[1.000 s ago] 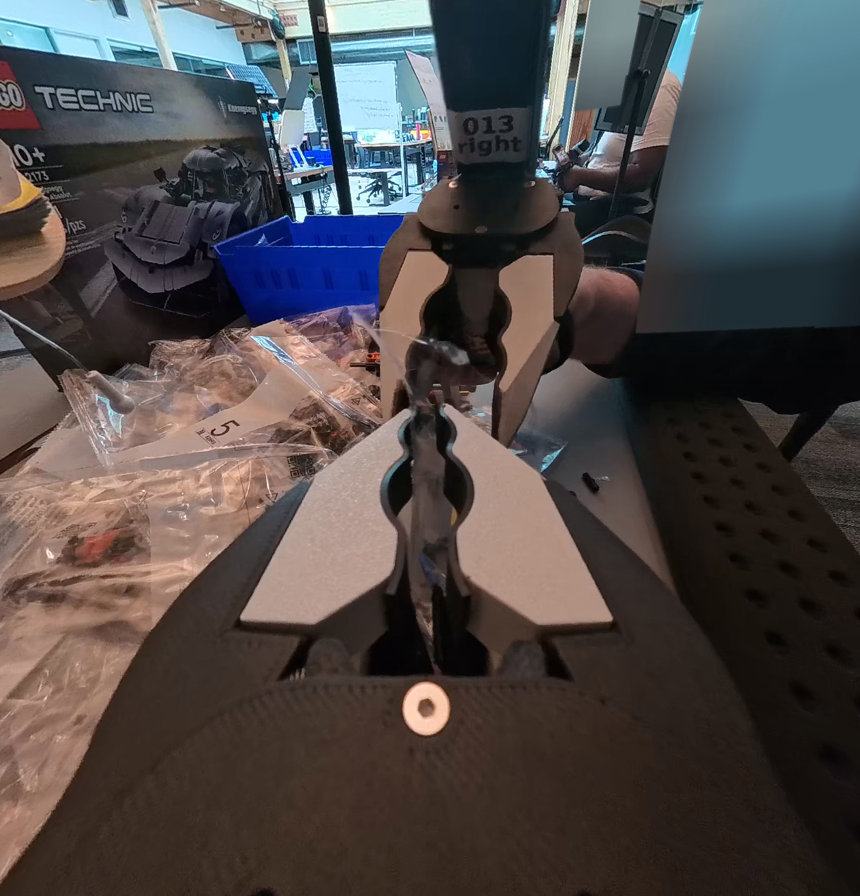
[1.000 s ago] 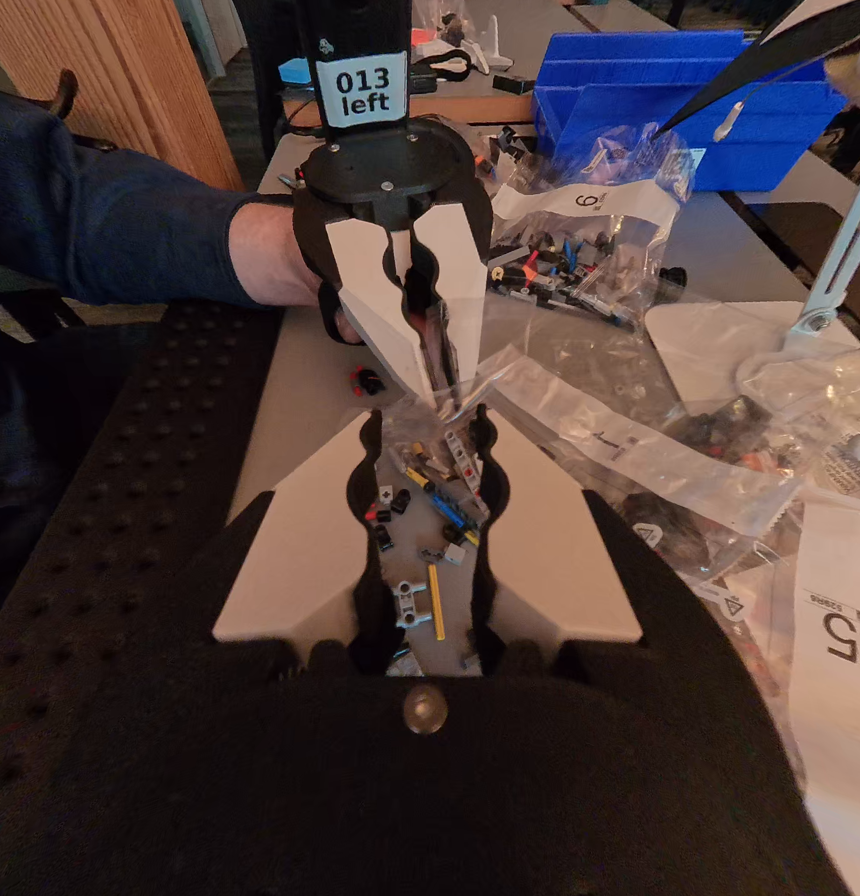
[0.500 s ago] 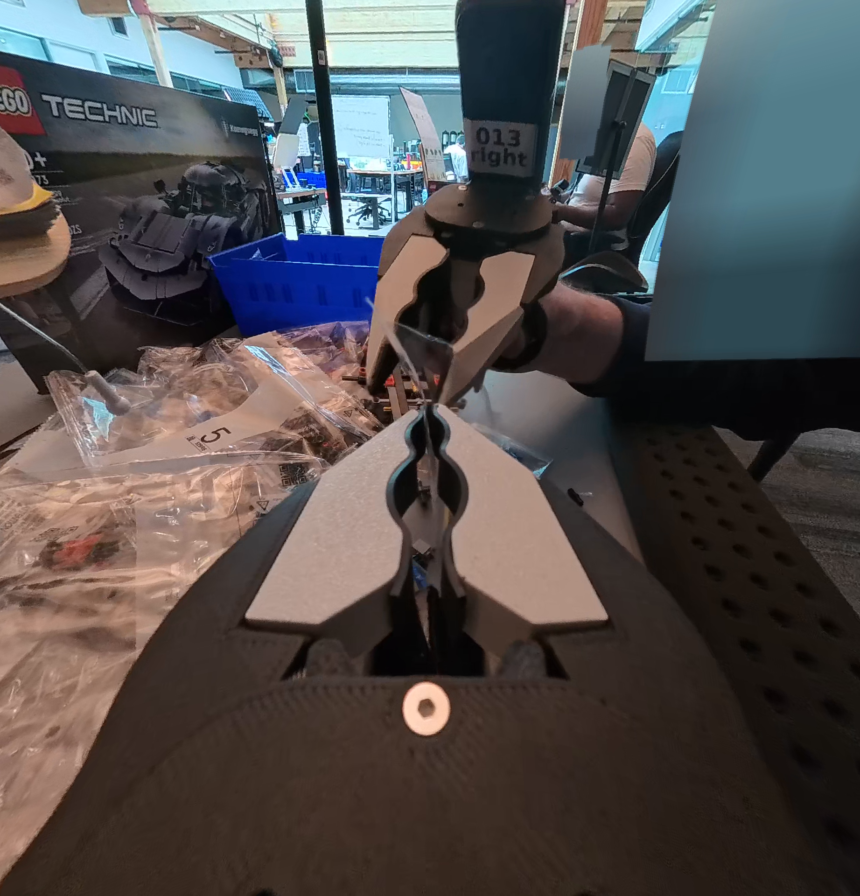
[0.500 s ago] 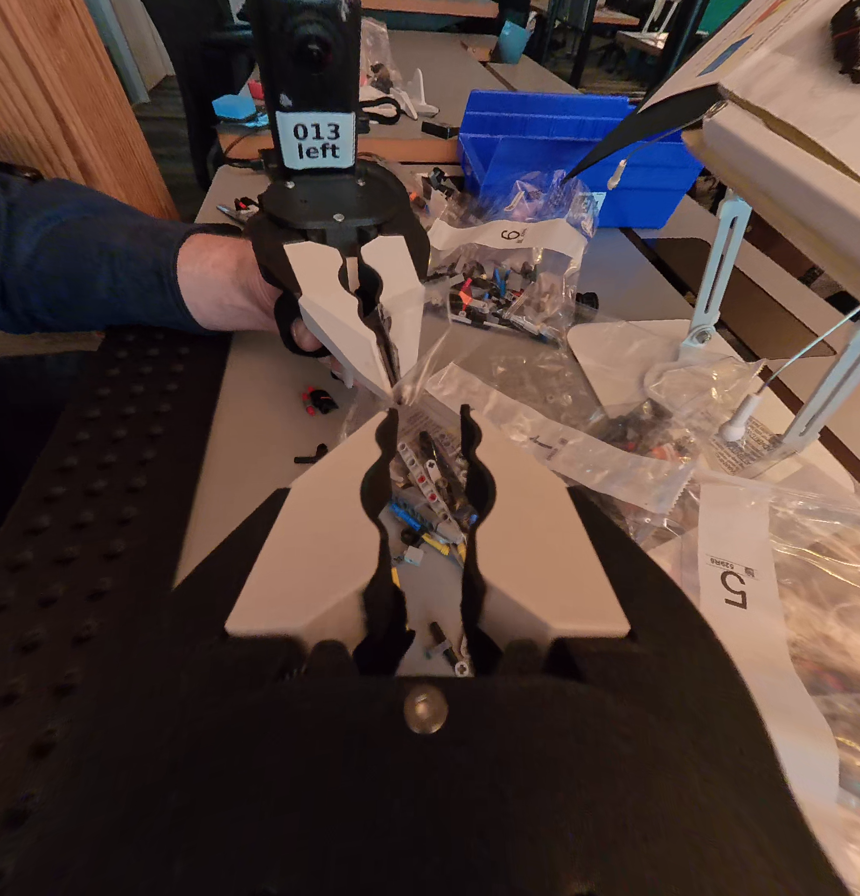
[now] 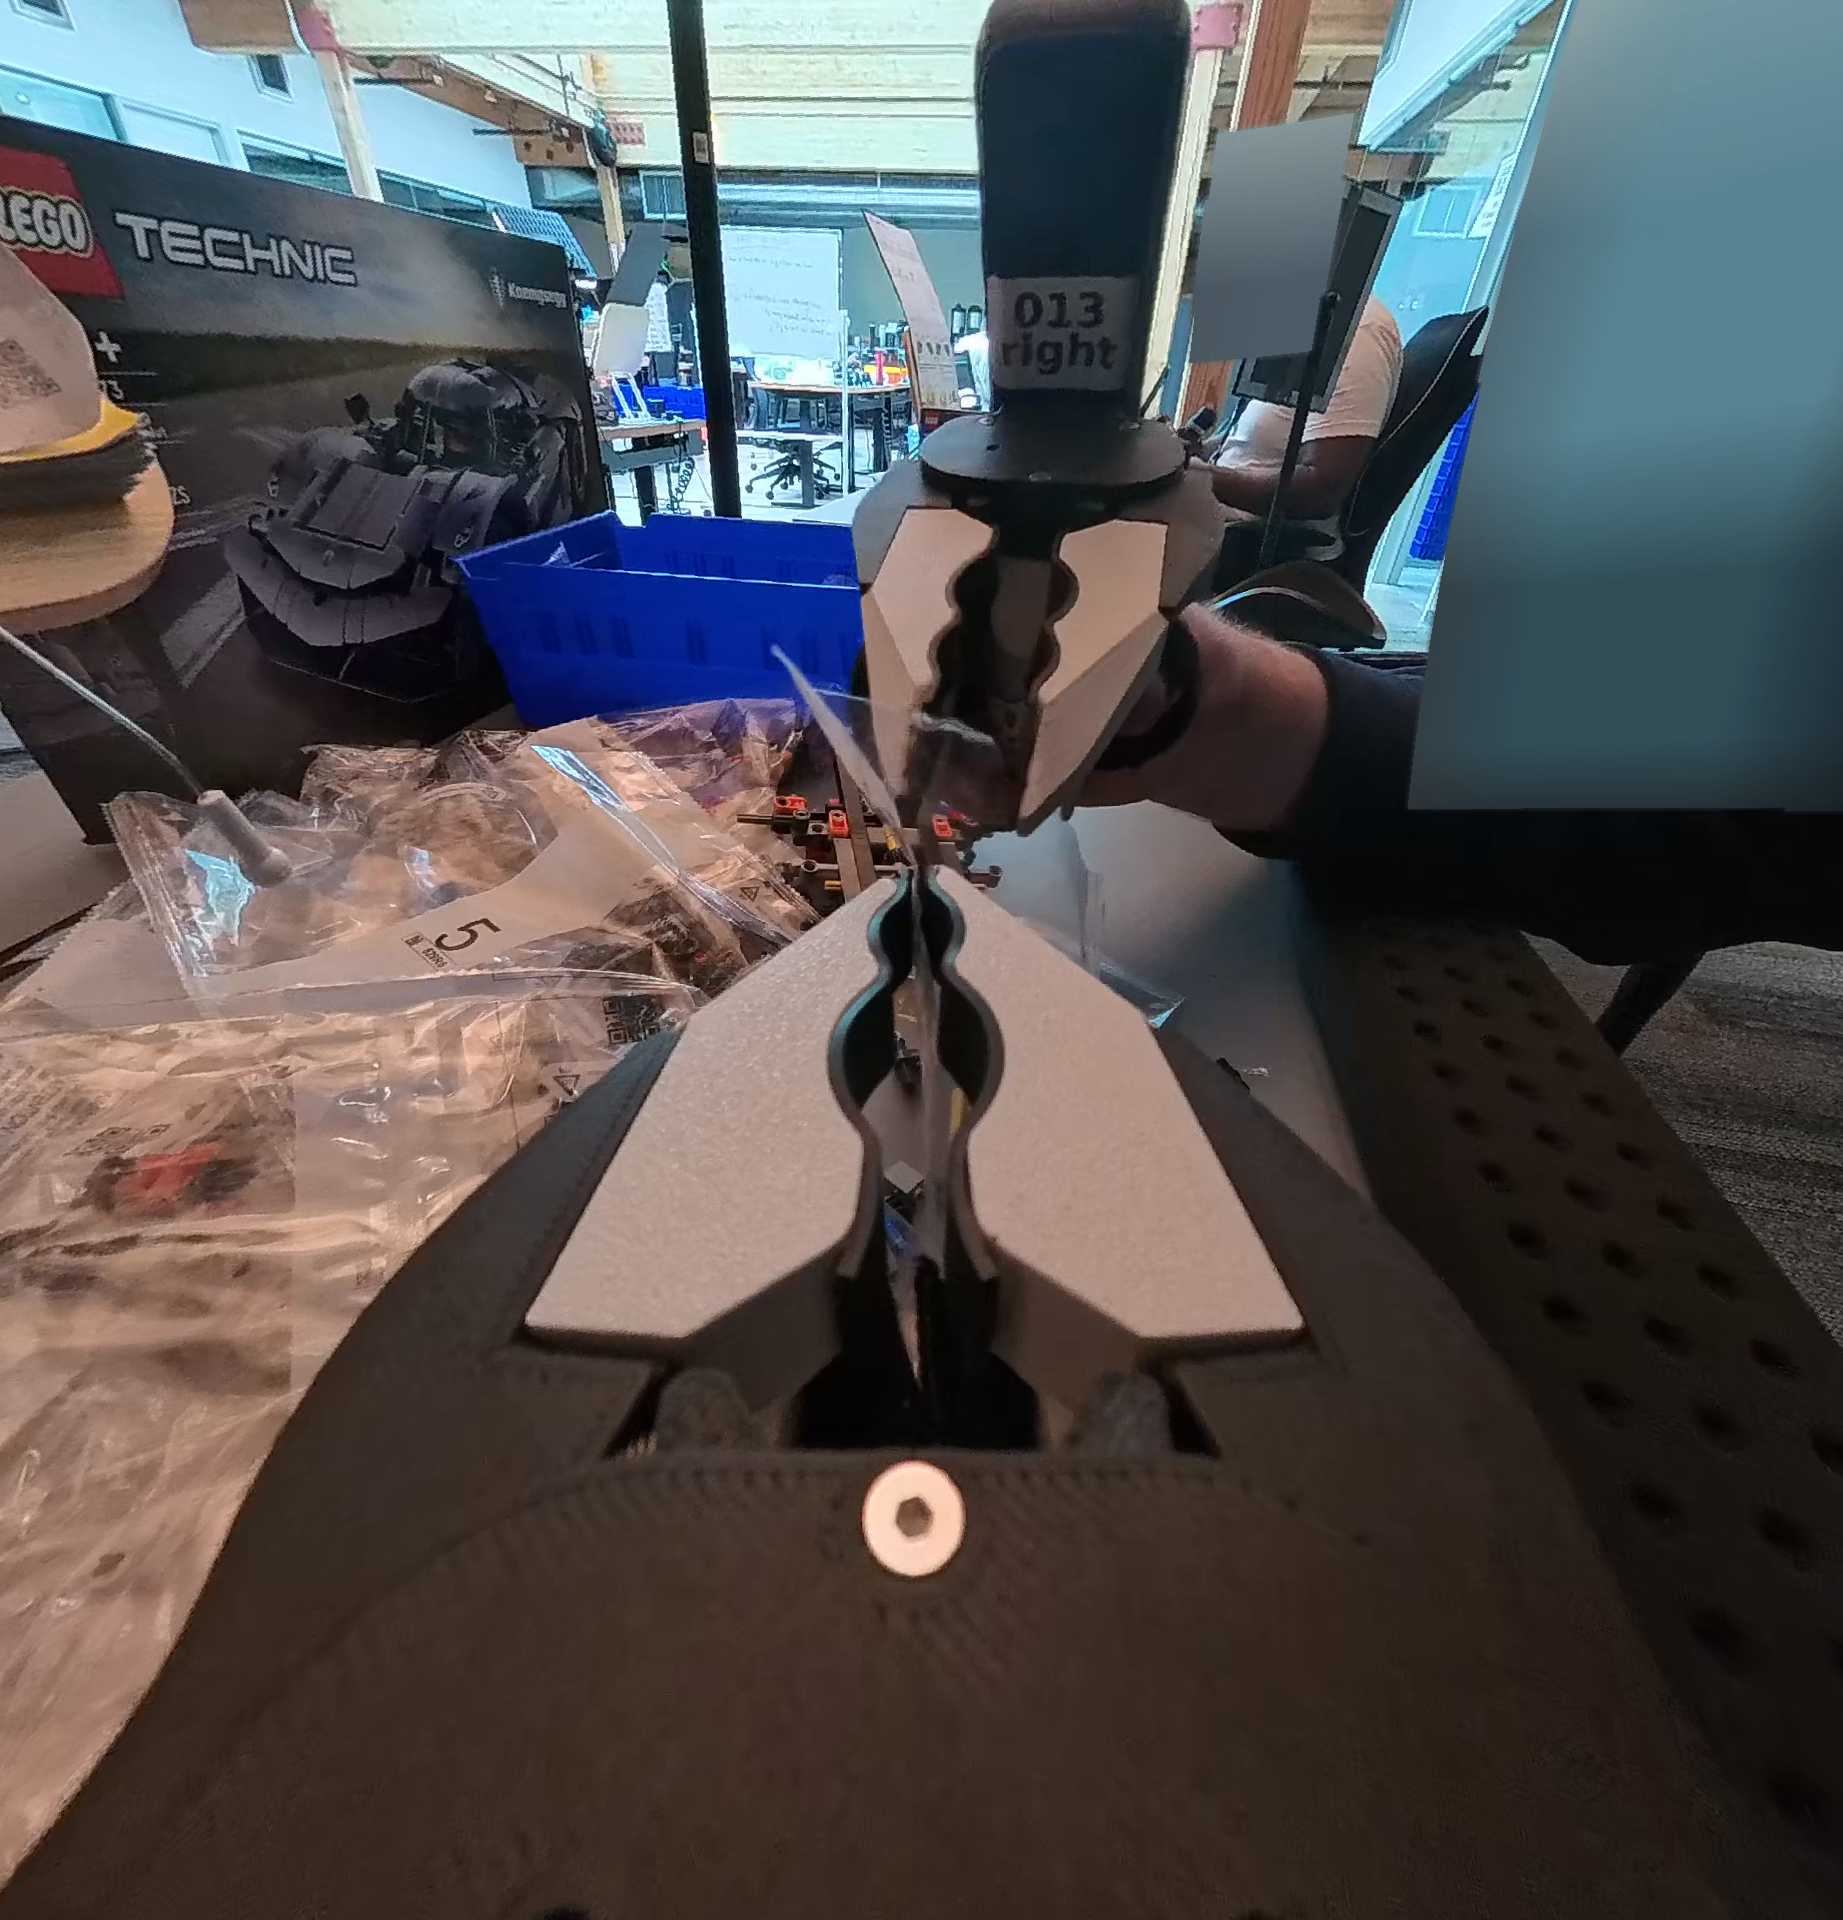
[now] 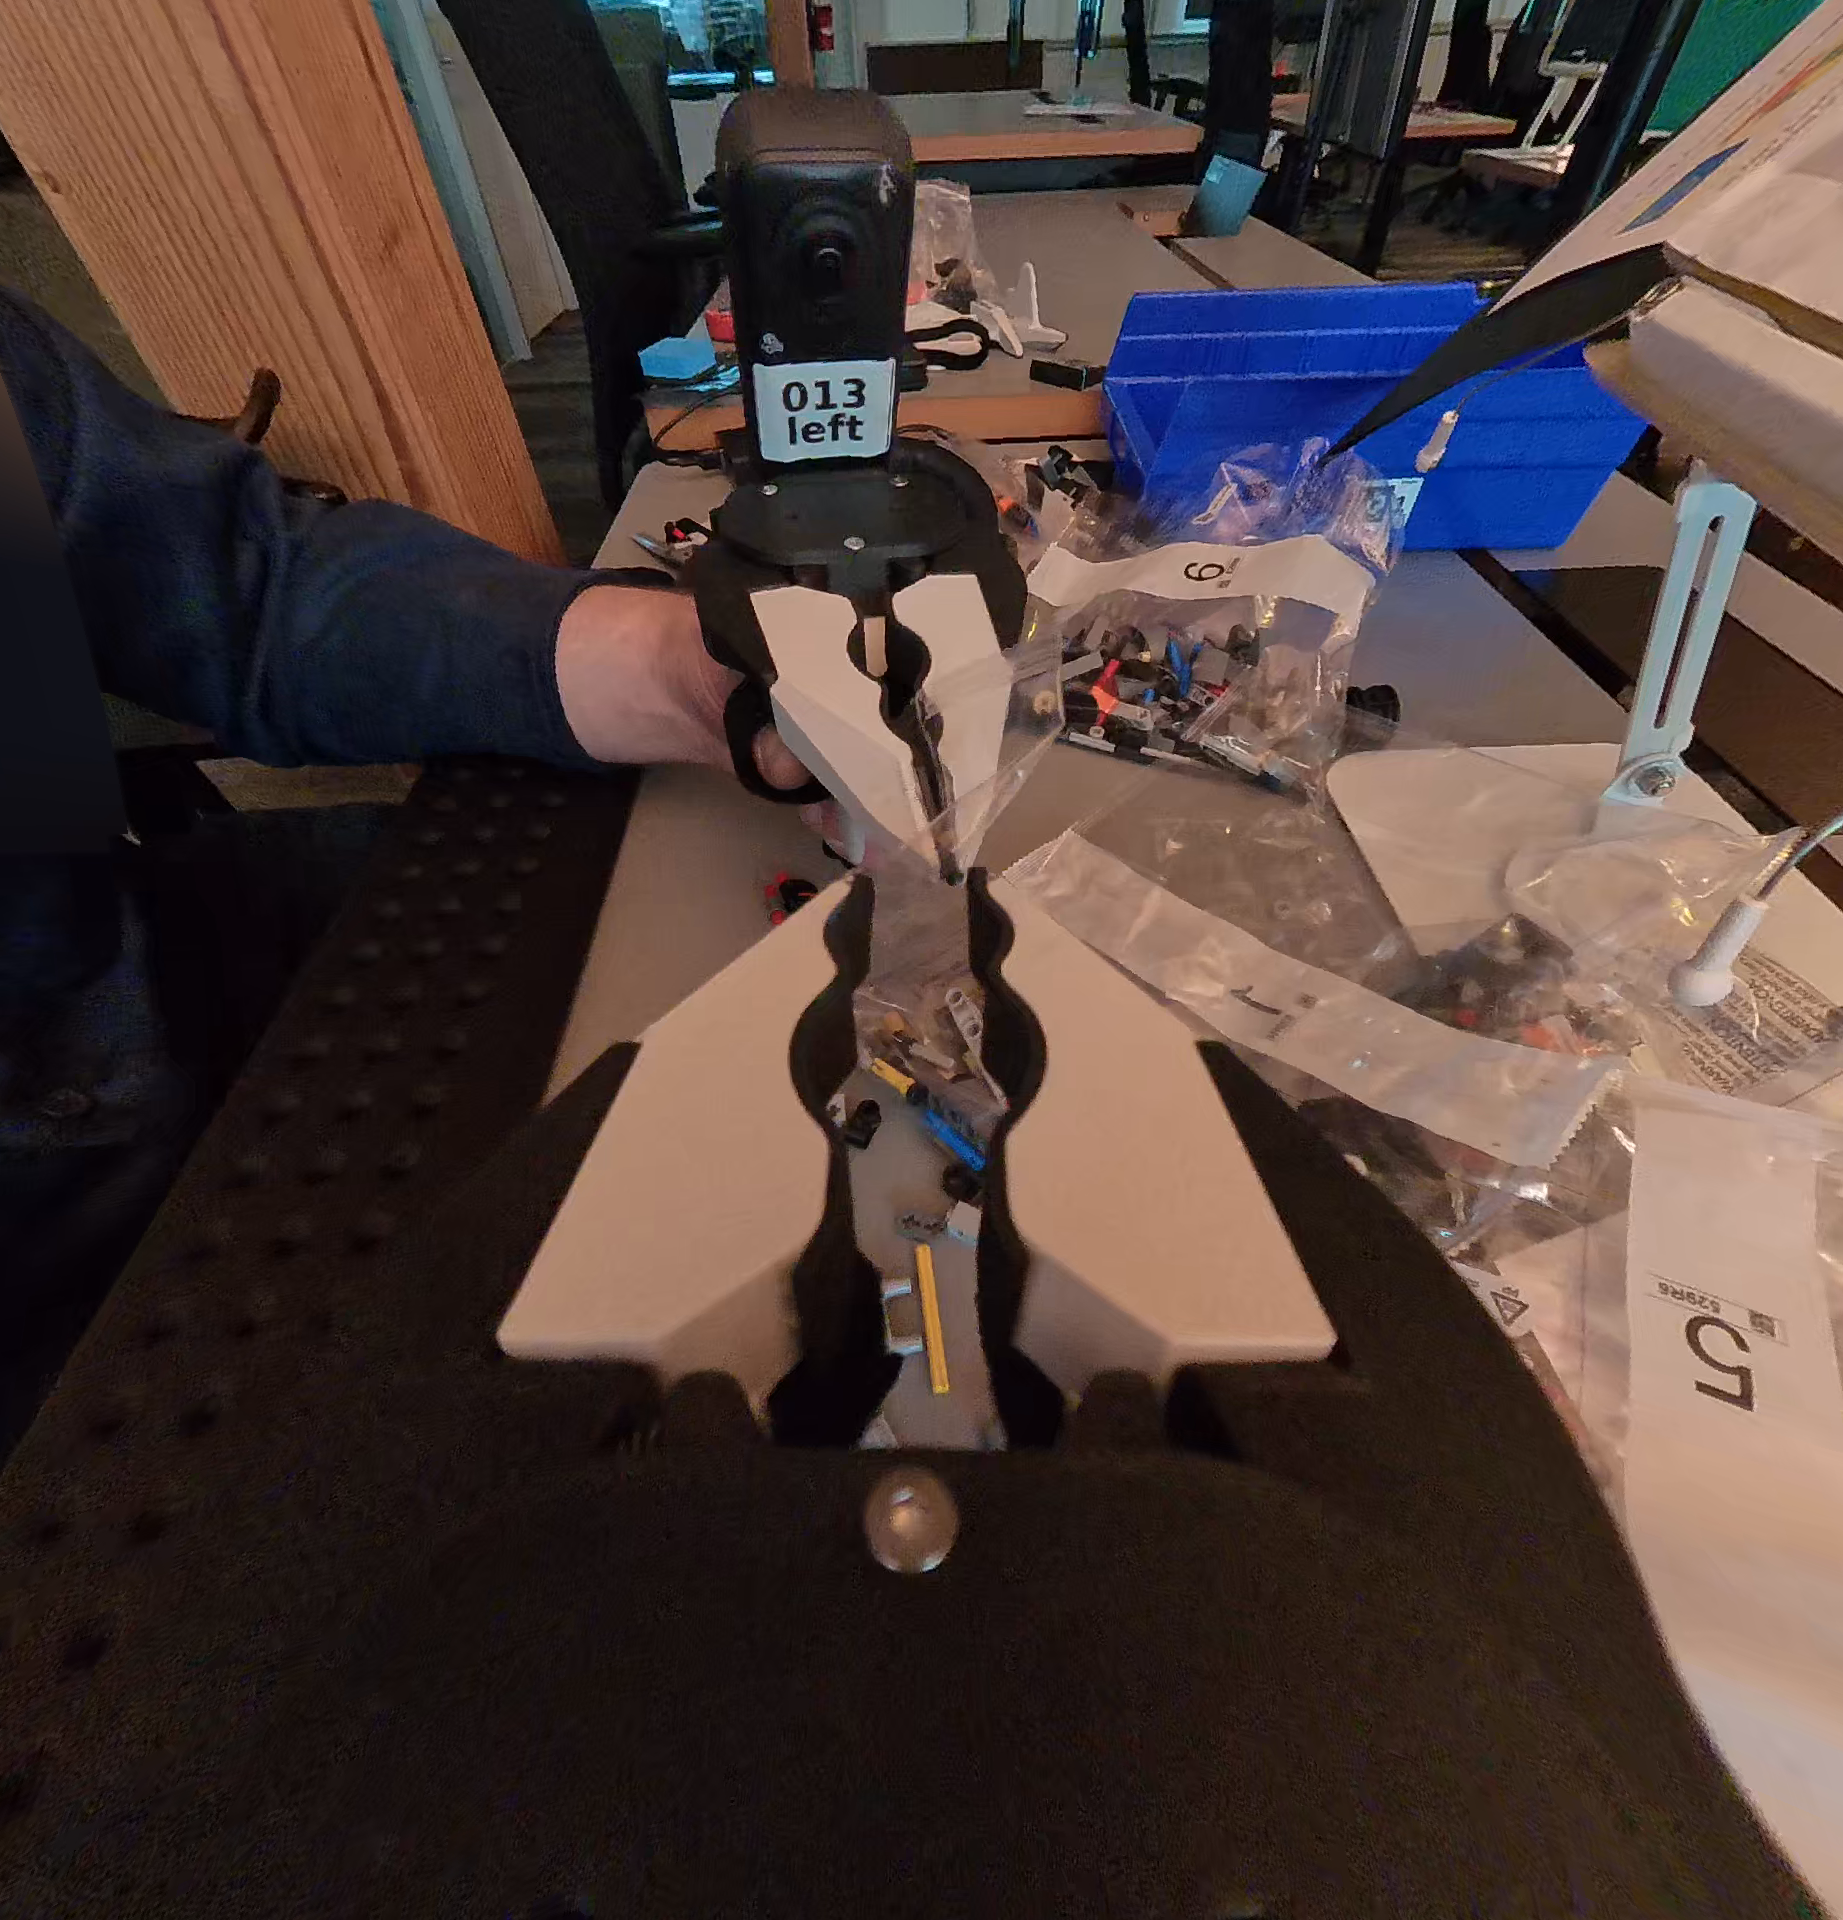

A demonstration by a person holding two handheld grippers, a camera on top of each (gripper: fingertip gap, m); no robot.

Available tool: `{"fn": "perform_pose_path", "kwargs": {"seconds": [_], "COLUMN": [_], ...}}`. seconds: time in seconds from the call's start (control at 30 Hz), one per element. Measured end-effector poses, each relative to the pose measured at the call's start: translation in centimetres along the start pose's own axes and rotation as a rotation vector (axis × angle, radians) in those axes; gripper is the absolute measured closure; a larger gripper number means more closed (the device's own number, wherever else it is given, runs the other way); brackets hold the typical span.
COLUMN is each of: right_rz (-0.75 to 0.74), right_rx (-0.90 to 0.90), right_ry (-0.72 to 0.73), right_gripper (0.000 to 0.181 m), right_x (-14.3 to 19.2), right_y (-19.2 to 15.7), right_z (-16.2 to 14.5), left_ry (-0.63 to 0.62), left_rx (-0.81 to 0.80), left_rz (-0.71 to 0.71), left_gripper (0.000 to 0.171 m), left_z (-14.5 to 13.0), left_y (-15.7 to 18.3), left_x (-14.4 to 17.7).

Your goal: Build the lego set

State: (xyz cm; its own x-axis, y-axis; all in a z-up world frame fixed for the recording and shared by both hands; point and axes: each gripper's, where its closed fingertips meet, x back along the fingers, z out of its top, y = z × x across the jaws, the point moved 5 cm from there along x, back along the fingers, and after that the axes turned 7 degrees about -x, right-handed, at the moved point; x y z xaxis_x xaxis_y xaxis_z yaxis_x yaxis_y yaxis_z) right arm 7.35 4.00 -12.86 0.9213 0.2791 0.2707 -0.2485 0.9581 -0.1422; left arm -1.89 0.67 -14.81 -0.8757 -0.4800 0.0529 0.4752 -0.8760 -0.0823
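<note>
While the left claw (image 5: 919, 883) pinches it, the clear bag (image 6: 901, 966) hangs between both claws.

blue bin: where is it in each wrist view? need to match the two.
Left wrist view: blue bin sits upper centre-left on the table, behind the parts bags, left of the right gripper.
Right wrist view: blue bin sits upper right, behind a bag of parts.
Shared landmark: the numbered white-strip parts bag.
</note>
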Motion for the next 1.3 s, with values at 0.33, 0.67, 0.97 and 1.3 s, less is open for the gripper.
{"fn": "perform_pose_path", "kwargs": {"seconds": [0.33, 0.67, 0.97, 1.3], "right_rz": [0.01, 0.005, -0.017, 0.004], "right_rx": [-0.018, -0.015, 0.027, 0.058], "right_ry": [0.02, 0.025, -0.047, -0.097], "right_gripper": [0.178, 0.177, 0.176, 0.178], "right_x": [0.1, -0.1, -0.9, -1.1], "right_y": [0.0, -0.1, -0.3, -0.7], "right_z": [0.1, 0.2, -0.6, -1.2], "left_ry": [0.003, -0.012, -0.026, -0.011], "left_rx": [0.003, -0.014, -0.019, -0.012], "left_rz": [-0.009, -0.004, -0.005, -0.003], "left_gripper": [0.171, 0.171, 0.171, 0.171], "left_z": [0.0, -0.1, -0.3, -0.1], "left_y": [0.1, 0.2, 0.2, 0.2], "left_x": [0.0, -0.2, -0.3, -0.2]}}
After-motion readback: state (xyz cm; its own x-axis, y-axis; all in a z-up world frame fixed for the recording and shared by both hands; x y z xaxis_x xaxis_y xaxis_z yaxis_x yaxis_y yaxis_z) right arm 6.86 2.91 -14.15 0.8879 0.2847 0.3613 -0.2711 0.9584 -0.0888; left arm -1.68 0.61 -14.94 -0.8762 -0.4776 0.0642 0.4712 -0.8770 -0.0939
